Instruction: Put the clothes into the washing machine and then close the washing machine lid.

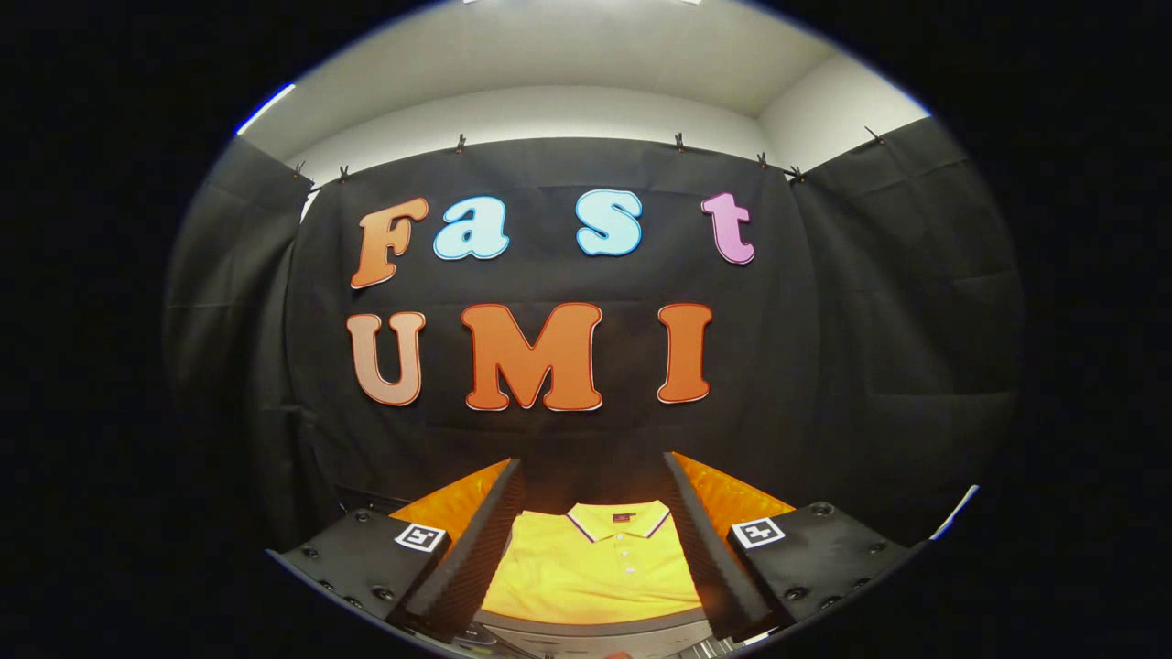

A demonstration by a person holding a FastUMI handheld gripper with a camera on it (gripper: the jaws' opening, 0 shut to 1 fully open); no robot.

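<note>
**Tool open above the folded shirt**

Gripper view: Your tool [593,540] is spread wide, its two fingers [476,549] angled apart with nothing pressed between them. In the gap between the fingers you see a yellow polo shirt [595,572], lying flat and neatly folded, collar [618,520] pointing away from you and its button placket running down the middle. Neither finger touches the cloth as far as you can tell; the shirt sits lower, beyond the fingertips. It rests on a grey surface [595,633] whose rounded near edge shows just below the shirt. Beyond it all hangs the booth's black cloth wall [870,348], with a white ceiling [595,55] above.
</note>
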